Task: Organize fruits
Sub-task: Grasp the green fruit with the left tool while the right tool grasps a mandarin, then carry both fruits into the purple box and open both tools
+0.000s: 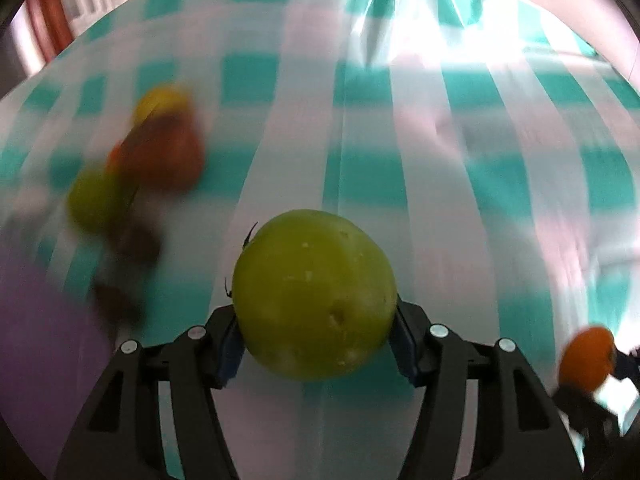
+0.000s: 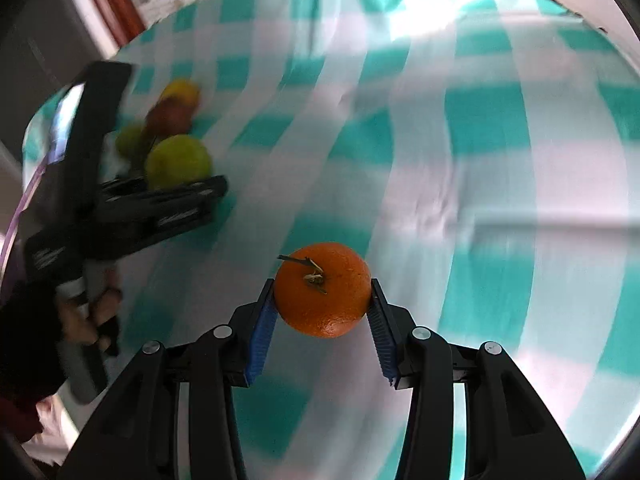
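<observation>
We find the left claw [image 1: 316, 330] gripping a smooth round green fruit [image 1: 315, 294] at its widest girth; firm, slippery. The right claw [image 2: 323, 308] clamps a dimpled orange mandarin [image 2: 323, 290], soft-skinned, light.

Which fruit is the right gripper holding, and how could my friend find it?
Look at the checked cloth in white and teal. The right gripper is above it, its blue pads clamped on an orange. It is the small, bright orange ball with a dry stem on top; the left gripper has a bigger green fruit.
</observation>
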`<state>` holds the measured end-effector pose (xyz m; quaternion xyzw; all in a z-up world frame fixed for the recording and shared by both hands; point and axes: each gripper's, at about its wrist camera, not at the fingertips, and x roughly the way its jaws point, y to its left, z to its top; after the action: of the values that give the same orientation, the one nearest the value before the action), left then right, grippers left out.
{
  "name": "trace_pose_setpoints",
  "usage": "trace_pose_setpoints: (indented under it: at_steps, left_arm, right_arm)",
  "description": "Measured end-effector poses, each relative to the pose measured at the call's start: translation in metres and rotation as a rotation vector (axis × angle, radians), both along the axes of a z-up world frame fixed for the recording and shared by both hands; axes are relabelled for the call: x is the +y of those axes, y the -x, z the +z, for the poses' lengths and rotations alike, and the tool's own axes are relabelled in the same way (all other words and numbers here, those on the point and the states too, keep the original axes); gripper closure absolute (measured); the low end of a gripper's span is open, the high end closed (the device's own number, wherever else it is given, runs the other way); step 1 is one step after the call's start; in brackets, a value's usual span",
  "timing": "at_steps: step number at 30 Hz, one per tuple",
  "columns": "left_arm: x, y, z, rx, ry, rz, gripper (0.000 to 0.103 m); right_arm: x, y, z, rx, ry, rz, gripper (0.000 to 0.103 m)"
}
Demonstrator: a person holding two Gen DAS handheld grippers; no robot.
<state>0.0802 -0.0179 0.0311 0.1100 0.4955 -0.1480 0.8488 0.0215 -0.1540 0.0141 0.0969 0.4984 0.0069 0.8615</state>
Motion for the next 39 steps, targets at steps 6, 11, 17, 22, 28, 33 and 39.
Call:
trace_pose_setpoints:
  at_steps: [6,11,17,22,28,33,39]
  left_arm:
    - [0.036,0.099,0.019,0.032,-0.019,0.08,0.042]
    - [0.051,0.155,0.051,-0.026,-0.019,0.13,0.042]
    - [0.067,0.201,0.085,-0.117,-0.01,0.196,0.042]
    - [0.106,0.215,0.128,-0.197,0.021,0.274,0.042]
    - [0.179,0.207,0.158,-0.242,0.047,0.383,0.042]
    - [0.253,0.174,0.163,-0.219,0.042,0.423,0.042]
    - [0.312,0.097,0.15,-0.108,0.001,0.332,0.042]
  right_arm:
    - [0.009,0.051,0.011,0.029,-0.015,0.125,0.059]
    - [0.011,0.065,0.03,0.003,-0.027,0.213,0.059]
    - [0.037,0.074,0.072,-0.078,-0.051,0.312,0.059]
    - [0.074,0.076,0.111,-0.155,-0.055,0.422,0.059]
    - [0.132,0.055,0.148,-0.204,-0.068,0.526,0.059]
    - [0.197,0.018,0.159,-0.198,-0.079,0.589,0.058]
    - [0.292,-0.035,0.151,-0.115,-0.073,0.674,0.058]
